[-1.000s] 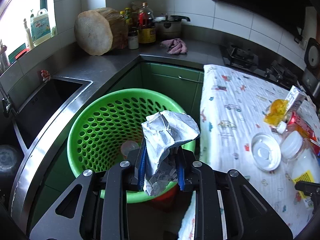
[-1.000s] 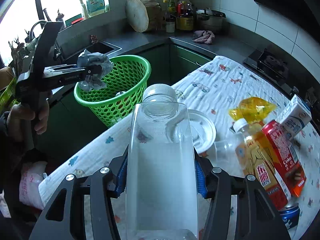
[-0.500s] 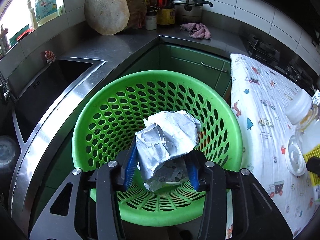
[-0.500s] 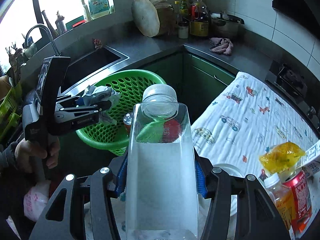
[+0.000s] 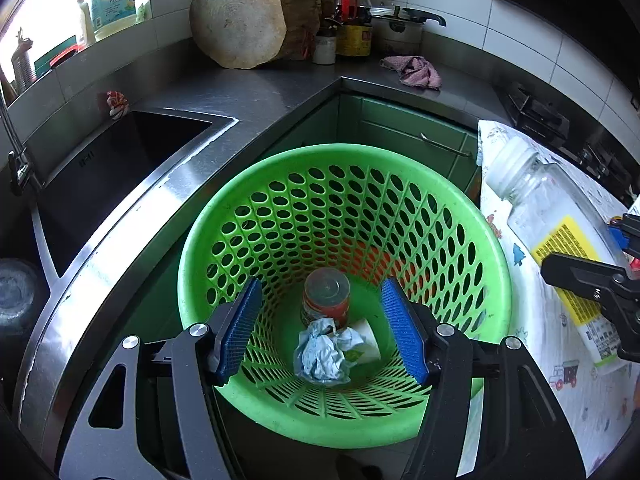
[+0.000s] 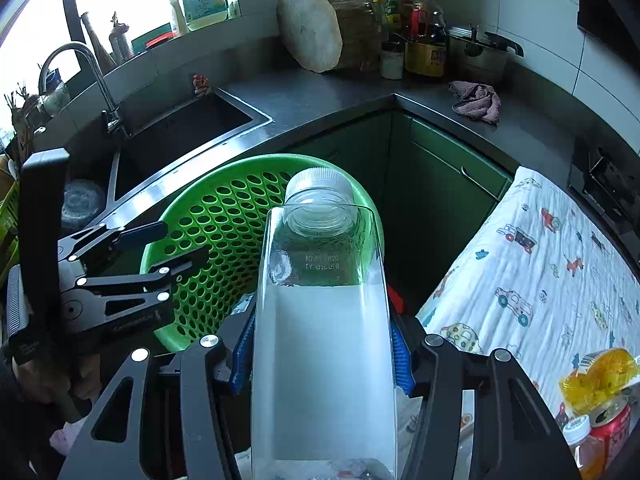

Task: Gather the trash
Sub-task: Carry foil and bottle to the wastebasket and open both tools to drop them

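Bottle (image 6: 324,320) drop is next: right gripper (image 6: 322,348) fingers are clamped on its flat clear plastic sides, cap toward the perforated green basket (image 5: 472,280), so carry it past the near rim before letting go. Left gripper (image 5: 324,332) fingers are spread wide, empty, over crumpled paper (image 5: 324,352), can (image 5: 326,296) and cup on the basket floor.

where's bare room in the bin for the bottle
The far half of the basket floor is bare, behind the can. The near side is crowded: crumpled paper and a cup lie against the can.
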The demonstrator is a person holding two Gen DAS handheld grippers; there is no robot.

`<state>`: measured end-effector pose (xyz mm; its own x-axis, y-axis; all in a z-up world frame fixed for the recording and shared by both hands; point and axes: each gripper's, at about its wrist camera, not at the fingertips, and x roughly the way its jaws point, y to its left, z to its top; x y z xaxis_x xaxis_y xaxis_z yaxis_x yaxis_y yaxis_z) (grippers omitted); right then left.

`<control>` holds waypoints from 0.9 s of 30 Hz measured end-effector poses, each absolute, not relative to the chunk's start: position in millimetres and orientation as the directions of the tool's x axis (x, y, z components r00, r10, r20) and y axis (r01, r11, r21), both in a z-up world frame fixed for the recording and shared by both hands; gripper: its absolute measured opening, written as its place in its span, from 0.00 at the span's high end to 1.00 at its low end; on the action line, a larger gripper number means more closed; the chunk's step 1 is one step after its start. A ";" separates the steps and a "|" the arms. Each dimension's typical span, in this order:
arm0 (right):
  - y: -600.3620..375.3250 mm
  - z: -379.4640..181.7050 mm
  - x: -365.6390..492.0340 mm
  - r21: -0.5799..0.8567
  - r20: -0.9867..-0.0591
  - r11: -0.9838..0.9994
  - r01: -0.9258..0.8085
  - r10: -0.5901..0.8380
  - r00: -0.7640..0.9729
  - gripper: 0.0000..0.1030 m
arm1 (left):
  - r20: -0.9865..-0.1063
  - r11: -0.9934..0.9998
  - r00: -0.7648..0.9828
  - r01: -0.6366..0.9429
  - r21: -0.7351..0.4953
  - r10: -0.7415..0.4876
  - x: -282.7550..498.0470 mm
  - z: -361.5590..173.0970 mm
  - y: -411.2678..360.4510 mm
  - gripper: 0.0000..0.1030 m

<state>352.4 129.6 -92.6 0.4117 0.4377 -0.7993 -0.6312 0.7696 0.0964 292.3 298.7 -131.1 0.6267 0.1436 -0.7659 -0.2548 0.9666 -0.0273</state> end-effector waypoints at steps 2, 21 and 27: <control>138.3 -96.2 358.5 0.103 -0.801 0.772 -0.628 0.438 0.407 0.49 | -0.767 0.966 0.625 -0.258 -0.027 0.146 290.9 -131.4 301.1 0.39; 183.4 -110.3 376.9 0.114 -0.808 0.785 -0.609 0.430 0.403 0.35 | -0.763 0.957 0.626 -0.288 -0.031 0.164 278.5 -129.0 315.9 0.39; 148.1 -97.4 357.9 0.109 -0.793 0.801 -0.589 0.427 0.435 0.30 | -0.754 0.970 0.641 -0.244 -0.023 0.144 279.4 -121.3 297.6 0.38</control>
<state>357.9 148.1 -97.4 0.4347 0.4272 -0.7928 -0.5890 0.8008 0.1085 279.4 297.6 -121.3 0.6410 0.1435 -0.7540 -0.2440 0.9695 -0.0229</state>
